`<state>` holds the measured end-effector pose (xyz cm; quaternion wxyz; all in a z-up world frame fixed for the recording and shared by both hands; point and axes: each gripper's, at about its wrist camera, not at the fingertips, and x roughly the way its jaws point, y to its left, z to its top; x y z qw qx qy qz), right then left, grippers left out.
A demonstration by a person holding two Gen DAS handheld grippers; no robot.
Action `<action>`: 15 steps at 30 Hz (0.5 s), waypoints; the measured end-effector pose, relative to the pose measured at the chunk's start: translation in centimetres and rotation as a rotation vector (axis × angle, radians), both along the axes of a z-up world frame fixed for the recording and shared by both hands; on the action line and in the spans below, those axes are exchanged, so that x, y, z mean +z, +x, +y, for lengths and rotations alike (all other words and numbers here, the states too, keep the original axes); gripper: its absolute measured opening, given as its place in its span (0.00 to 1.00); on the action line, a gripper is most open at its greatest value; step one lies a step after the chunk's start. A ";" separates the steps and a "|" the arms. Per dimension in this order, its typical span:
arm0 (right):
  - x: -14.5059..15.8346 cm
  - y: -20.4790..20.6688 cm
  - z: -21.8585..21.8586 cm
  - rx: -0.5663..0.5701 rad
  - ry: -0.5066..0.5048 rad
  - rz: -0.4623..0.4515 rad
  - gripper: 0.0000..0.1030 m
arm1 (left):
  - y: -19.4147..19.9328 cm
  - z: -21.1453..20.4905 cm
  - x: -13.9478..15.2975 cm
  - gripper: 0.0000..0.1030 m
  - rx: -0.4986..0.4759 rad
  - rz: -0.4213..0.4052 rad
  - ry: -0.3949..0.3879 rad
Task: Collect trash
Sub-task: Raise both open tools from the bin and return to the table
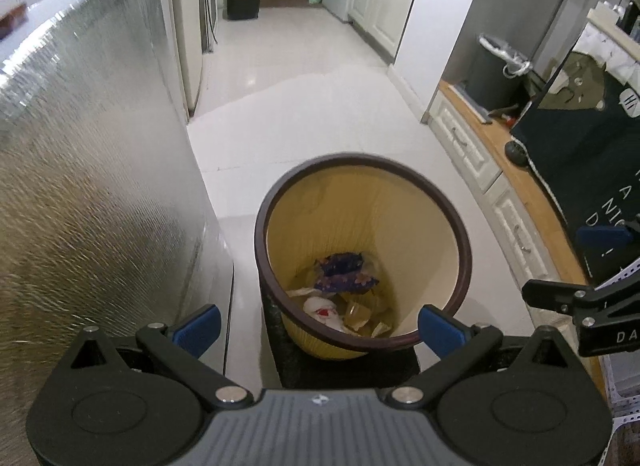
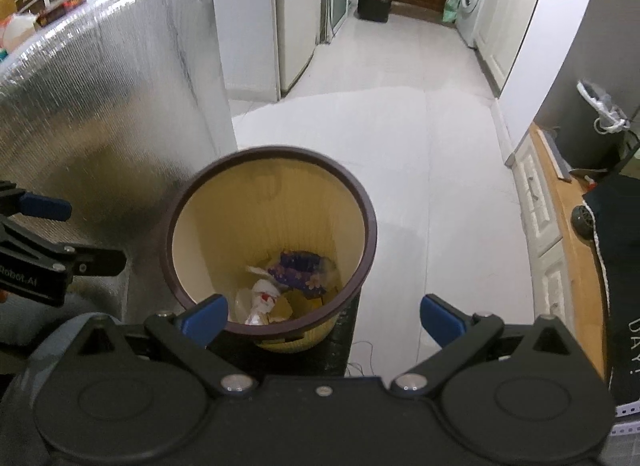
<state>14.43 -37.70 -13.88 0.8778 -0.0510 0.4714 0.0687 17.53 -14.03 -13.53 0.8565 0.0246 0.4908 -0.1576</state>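
White glossy floor tiles (image 2: 400, 153) run ahead of both tools toward a kitchen nook with one front-loading washing machine (image 2: 470, 1) at the far end. Right under the tools sits the one round wastebasket (image 1: 424, 225), pale yellow and ribbed on the inside, with a dark brown ring for a rim. It stands on a dark speckled block (image 2: 340, 346), kinda stone-looking.

Down in the bottom of the bin is the trash: one crumpled purple wrapper with a flower print (image 1: 346, 276), a scrunched white bit with a red spot (image 1: 322, 310), and a few tan papery scraps (image 1: 360, 314). Can't count those scraps exactly, they overlap.

The left tool (image 1: 318, 326) hangs over the near rim, its two blue fingertip pads spread wide apart, nothing between them. The right tool (image 2: 324, 320) is the same deal: blue pads wide apart, empty, with the bin just ahead and slightly to its left.

Off to the left of both tools is a big panel of crinkly silver foil-type insulation (image 1: 92, 145), quilted texture, standing upright and touching the floor. To the right runs a wooden-topped counter (image 1: 516, 169) over white drawers, with a dark cloth with white lettering (image 1: 580, 169) draped on it and a second, dark bin with a white liner (image 1: 496, 69) further along.
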 end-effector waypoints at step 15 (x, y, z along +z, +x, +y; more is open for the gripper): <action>6.6 -5.1 -0.8 -0.081 0.057 -0.212 1.00 | -4.8 1.5 8.2 1.00 -0.021 -0.228 -0.075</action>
